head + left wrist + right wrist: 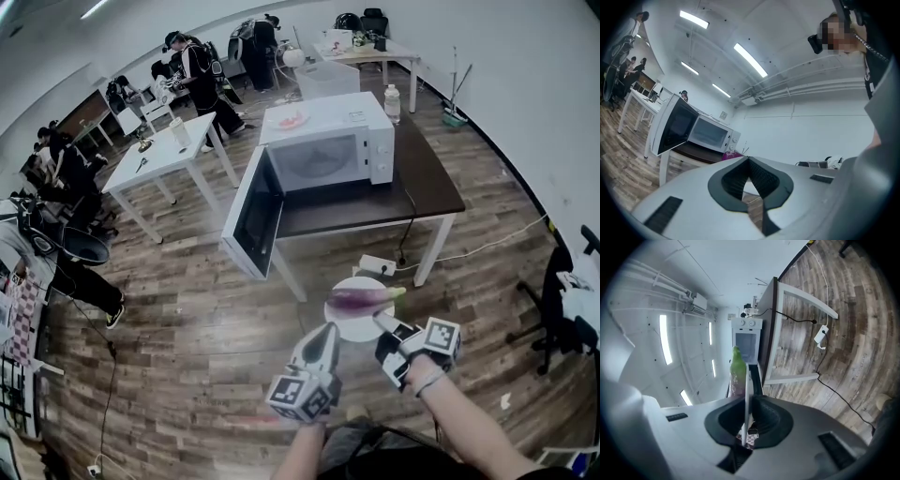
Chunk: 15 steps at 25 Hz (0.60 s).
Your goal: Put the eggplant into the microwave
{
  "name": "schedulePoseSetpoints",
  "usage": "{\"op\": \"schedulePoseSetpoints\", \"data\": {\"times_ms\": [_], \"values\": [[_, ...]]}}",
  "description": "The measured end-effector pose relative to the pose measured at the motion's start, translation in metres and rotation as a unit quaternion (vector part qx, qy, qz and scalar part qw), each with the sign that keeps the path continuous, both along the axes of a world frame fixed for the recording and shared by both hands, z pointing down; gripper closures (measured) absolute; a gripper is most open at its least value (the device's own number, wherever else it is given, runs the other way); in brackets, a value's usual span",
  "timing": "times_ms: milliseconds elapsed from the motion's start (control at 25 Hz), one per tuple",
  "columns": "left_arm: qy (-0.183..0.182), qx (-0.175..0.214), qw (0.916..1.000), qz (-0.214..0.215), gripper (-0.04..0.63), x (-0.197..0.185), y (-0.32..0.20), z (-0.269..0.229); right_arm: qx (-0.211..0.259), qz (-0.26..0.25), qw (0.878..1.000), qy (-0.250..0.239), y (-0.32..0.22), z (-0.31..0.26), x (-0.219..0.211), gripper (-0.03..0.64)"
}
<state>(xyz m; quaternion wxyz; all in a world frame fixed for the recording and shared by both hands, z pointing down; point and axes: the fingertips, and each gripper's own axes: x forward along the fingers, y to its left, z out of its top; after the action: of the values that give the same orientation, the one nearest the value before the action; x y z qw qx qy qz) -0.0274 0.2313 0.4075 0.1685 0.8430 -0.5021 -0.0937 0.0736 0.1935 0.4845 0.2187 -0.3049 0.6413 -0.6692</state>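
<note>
Wood-plank floor (187,319) fills most of my head view, with a dark tabletop (427,178) standing at centre and a white microwave (323,141) on it. Its door (253,214) is swung wide open toward the camera's left, out past the tabletop's edge. A clear bottle (392,101) stands on the far corner of the tabletop, behind the microwave, and a power strip (377,264) lies on the floor below with its cable running up. White tables and several people are at the far side of the room. Near the bottom of my view, the right gripper (382,323) has its jaws closed on the rim of a white plate (361,323); in the right gripper view the plate's edge runs straight between the pads. The eggplant (361,298), purple with a green stem, lies across that plate, held over the floor, short of the tabletop and well apart from the microwave's opening. The left gripper (325,333) is just beside the plate, its jaws together at the tips with nothing between them.
</note>
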Motion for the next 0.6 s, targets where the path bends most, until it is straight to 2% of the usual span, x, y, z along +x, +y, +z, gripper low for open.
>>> {"op": "schedulePoseSetpoints", "data": {"times_ms": [600], "values": [[0.008, -0.008, 0.9999, -0.003, 0.595, -0.020, -0.044, 0.010, -0.012, -0.010, 1.000, -0.003, -0.046, 0.009, -0.024, 0.598]]}}
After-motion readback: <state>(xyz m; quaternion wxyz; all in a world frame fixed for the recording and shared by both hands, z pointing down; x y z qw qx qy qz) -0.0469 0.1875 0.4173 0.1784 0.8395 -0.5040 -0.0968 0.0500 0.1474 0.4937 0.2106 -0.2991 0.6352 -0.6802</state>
